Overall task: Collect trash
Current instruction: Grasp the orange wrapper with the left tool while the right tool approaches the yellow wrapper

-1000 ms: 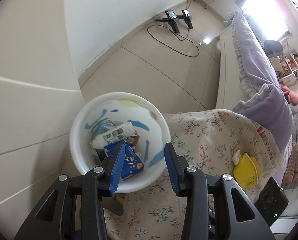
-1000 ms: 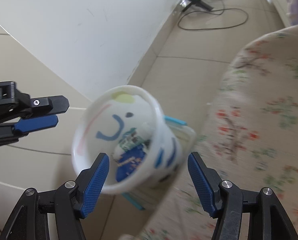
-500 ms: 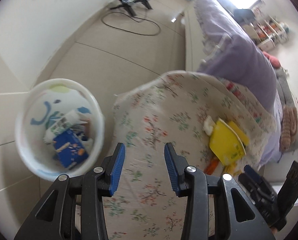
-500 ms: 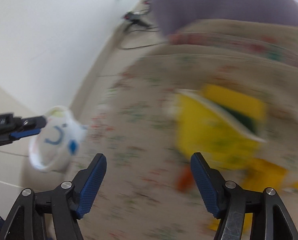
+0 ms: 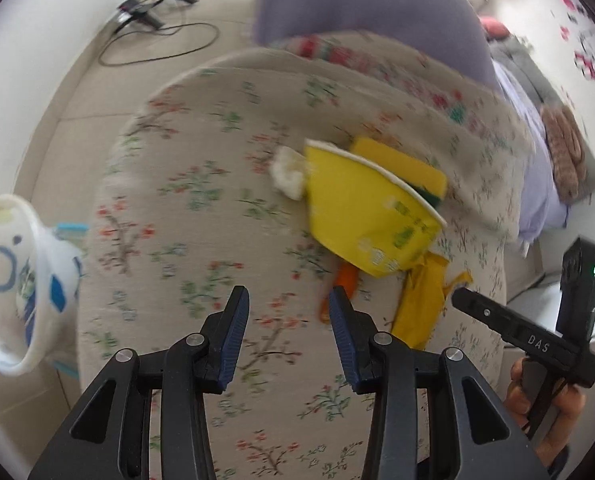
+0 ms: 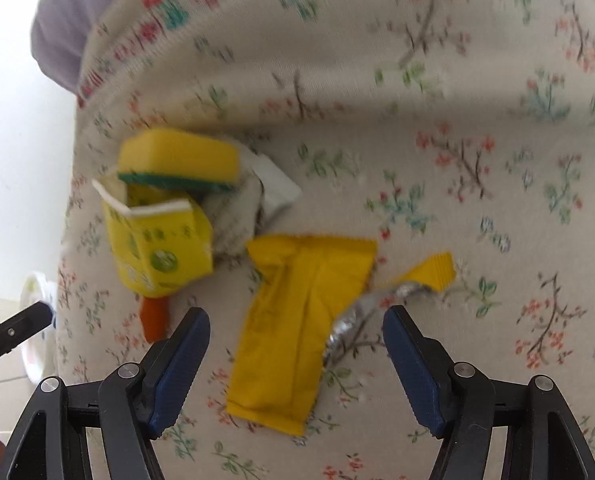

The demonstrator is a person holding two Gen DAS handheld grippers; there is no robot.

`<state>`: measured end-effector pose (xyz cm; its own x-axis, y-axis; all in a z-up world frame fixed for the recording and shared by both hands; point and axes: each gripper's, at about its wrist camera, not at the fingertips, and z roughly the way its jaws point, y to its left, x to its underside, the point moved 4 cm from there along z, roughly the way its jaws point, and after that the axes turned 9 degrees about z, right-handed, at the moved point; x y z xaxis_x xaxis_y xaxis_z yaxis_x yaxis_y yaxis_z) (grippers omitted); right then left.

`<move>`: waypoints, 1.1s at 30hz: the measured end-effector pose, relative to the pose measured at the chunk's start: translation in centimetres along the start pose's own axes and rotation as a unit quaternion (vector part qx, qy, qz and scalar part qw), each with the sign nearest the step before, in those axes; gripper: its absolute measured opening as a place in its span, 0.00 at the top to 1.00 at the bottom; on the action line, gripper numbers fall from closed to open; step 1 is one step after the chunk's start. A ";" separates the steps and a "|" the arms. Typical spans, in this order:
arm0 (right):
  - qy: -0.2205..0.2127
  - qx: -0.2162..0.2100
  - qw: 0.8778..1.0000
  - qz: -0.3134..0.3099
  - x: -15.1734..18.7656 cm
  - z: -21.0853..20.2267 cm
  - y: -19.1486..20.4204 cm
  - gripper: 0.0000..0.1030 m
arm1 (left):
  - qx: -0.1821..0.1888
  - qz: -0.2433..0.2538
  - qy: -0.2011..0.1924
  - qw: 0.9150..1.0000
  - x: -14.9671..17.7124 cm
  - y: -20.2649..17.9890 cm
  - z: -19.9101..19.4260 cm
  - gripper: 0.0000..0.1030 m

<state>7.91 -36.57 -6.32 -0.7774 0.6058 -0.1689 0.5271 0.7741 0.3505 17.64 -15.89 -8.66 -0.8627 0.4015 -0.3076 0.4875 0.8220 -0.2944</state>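
On the floral cloth lies a trash pile: a yellow carton, a yellow-green sponge, a white crumpled tissue, an orange scrap and a torn yellow wrapper. My left gripper hovers open over bare cloth, just left of the orange scrap. My right gripper hangs over the wrapper with its jaws opening. The wrapper lies between them and the pads do not touch it. The carton and sponge lie to its upper left. The white trash bin stands off the cloth's left edge.
A purple cushion lies behind the cloth. Black stands and a looped cable are on the tiled floor at the far left. A hand holds the right gripper's handle at the left wrist view's right edge.
Both grippers have swung away from the bin and over the floral cloth to the trash pile. The bin has slid to the views' left edge. The right jaws have widened.
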 end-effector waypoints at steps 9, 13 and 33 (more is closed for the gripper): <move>0.023 0.000 0.999 0.022 0.1 1.4 -1.1 0.26 | -0.062 0.104 0.050 0.991 0.8 -6.0 6.7 0.57; 0.030 -0.004 0.999 0.027 0.1 1.6 -1.4 0.26 | -0.055 0.097 0.034 0.993 0.0 -5.6 7.3 0.71; 0.005 0.037 0.999 0.011 2.1 4.5 0.2 0.34 | 0.032 0.096 0.026 0.995 2.8 -5.2 1.4 0.86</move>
<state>7.92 -34.28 -10.70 -0.7685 0.6216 -0.1519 0.5680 0.7720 0.2852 12.83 -19.61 -9.24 -0.7577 0.5705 -0.3169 0.6503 0.7010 -0.2930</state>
